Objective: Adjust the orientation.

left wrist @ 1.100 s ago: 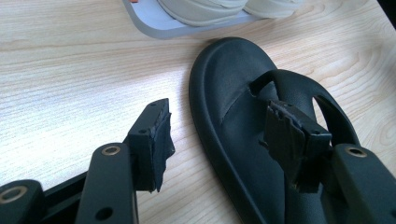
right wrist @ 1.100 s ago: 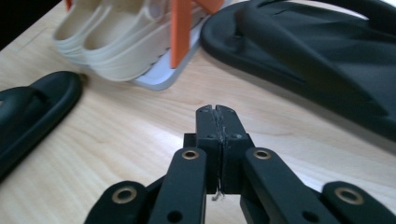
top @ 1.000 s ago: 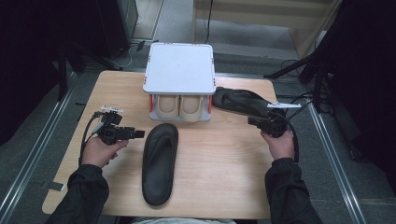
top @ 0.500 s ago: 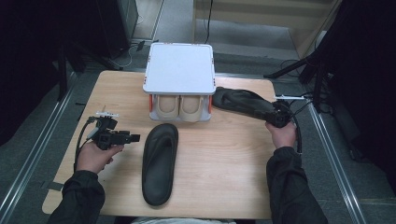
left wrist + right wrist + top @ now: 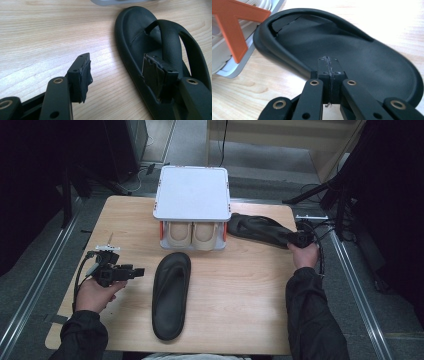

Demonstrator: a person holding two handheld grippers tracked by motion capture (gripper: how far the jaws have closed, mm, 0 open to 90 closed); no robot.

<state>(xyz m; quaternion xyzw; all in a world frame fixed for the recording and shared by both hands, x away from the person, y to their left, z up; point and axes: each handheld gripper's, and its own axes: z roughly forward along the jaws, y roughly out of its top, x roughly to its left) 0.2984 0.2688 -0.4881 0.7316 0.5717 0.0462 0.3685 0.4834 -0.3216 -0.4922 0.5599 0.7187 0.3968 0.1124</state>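
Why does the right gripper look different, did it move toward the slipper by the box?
Yes. The right gripper moved away from the person toward the table's far edge, onto the heel of the right slipper.

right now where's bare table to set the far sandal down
Bare wood lies right of the near sandal, up to the right sleeve, and on the table's far left beside the shoe rack. It is crowded between rack and right gripper, where the far sandal lies.
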